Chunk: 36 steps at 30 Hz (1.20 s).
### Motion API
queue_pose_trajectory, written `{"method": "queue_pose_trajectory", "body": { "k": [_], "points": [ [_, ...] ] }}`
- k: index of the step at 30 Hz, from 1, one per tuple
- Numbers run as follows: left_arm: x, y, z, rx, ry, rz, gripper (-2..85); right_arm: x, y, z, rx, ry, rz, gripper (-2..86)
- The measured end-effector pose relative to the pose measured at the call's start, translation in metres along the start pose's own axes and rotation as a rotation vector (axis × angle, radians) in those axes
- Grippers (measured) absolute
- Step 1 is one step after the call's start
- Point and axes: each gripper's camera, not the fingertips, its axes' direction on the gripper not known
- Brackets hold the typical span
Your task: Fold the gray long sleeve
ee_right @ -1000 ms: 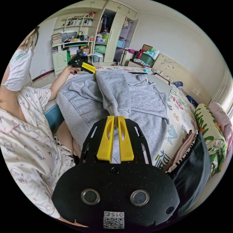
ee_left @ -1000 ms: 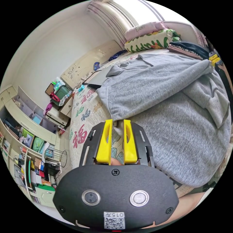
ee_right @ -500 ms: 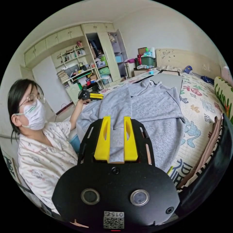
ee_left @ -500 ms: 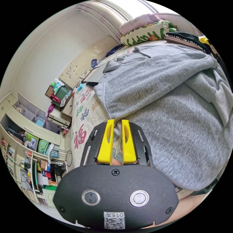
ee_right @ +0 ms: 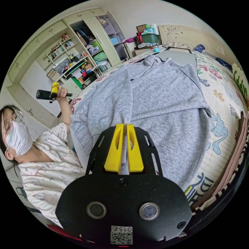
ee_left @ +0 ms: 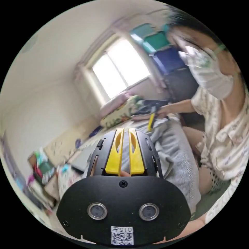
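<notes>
Right claw clamped on gray long sleeve; left claw together, empty, aloft.

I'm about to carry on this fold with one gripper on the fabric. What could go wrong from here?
1. The right gripper alone pinches the gray long sleeve. The left gripper is raised off it, so a pull may drag the whole garment askew.
2. One edge seems to hang over the bed by the person, so it may slide off.
3. The left gripper view is blurred, so a regrasp could miss.
</notes>
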Motion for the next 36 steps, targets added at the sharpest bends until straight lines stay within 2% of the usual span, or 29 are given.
{"method": "queue_pose_trajectory", "body": {
  "k": [2,5,7,13,19,24,27,30,33,35,36],
  "points": [
    [0.034,-0.065,0.064,-0.072,0.141,0.179,5.1,-0.015,-0.001,0.008,-0.005,0.081,-0.032,1.0],
    [0.061,-0.099,0.138,-0.133,0.360,0.295,7.9,-0.030,0.001,0.016,0.002,0.160,-0.058,0.6],
    [0.079,-0.102,0.184,-0.206,0.437,0.339,8.6,-0.035,0.001,0.022,-0.004,0.185,-0.065,0.5],
    [0.120,-0.061,0.258,-0.354,0.390,0.286,6.4,-0.046,0.005,0.036,0.000,0.229,-0.081,0.2],
    [0.138,-0.045,0.246,-0.294,0.433,0.316,0.8,-0.050,0.013,0.035,0.055,0.282,-0.055,0.1],
    [0.143,-0.013,0.266,-0.345,0.441,0.287,0.2,-0.047,0.007,0.056,-0.047,0.299,-0.056,0.6],
    [0.123,0.004,0.262,-0.342,0.466,0.220,0.1,-0.040,0.006,0.048,-0.050,0.244,-0.083,2.2],
    [0.076,0.022,0.227,-0.261,0.468,0.130,0.2,-0.019,0.004,0.019,-0.007,0.152,-0.098,6.3],
    [-0.001,0.053,0.189,-0.206,0.298,-0.054,0.3,0.011,-0.010,-0.016,0.091,0.142,-0.099,8.5],
    [-0.080,0.098,0.177,-0.269,0.087,-0.265,0.5,0.033,-0.037,-0.034,0.188,0.187,-0.109,8.9],
    [-0.101,0.113,0.177,-0.290,0.038,-0.319,0.6,0.037,-0.046,-0.036,0.214,0.188,-0.121,8.8]
  ]
}}
